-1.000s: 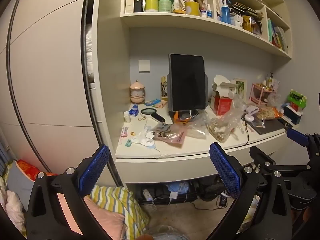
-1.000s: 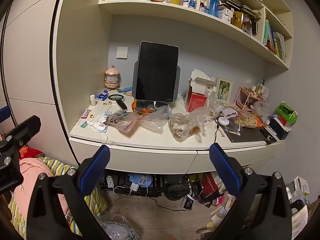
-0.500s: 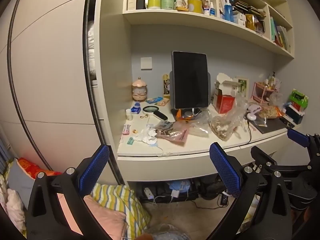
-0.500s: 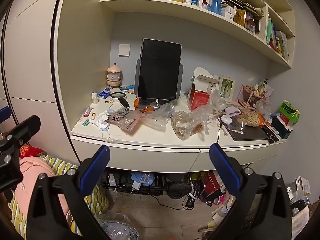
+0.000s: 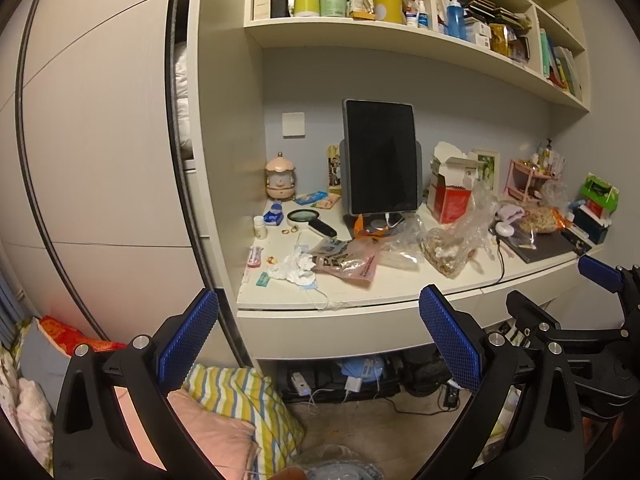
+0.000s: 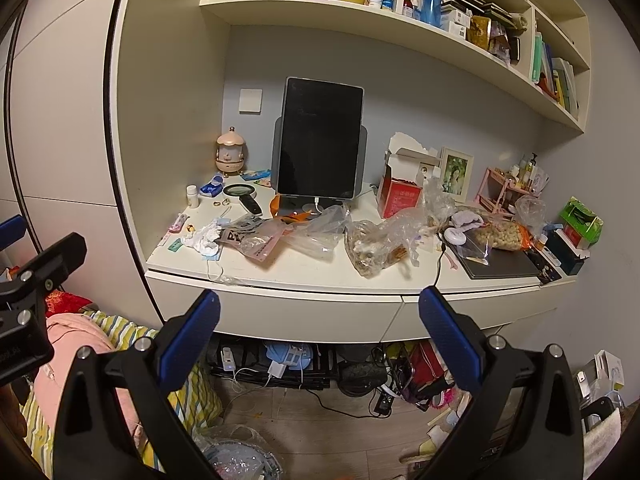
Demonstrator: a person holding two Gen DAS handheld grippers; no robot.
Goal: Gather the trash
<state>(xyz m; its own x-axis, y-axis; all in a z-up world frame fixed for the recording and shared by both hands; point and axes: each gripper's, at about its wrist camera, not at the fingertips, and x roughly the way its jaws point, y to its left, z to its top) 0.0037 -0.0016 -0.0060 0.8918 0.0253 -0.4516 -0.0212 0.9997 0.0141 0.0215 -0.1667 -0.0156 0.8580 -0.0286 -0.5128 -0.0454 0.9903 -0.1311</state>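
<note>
Progress: we had collected nothing | crumpled tissue [image 5: 295, 268] and plastic bags [image 6: 374, 245] lay before the tablet [image 6: 318, 140] | left gripper [image 5: 318, 344] and right gripper [image 6: 319, 340] fingers wide apart, empty.

We see a desk [image 6: 320, 276] with a tablet [image 6: 318, 140] standing at the back. In front of it lie a snack packet [image 6: 256, 238] and some plastic bags [image 6: 380, 240]. A crumpled tissue [image 6: 204, 238] sits left of the packet. A box [image 6: 400, 196] stands right of the tablet. A shelf [image 6: 360, 20] hangs above. Cables [image 6: 280, 364] lie under the desk.
</note>
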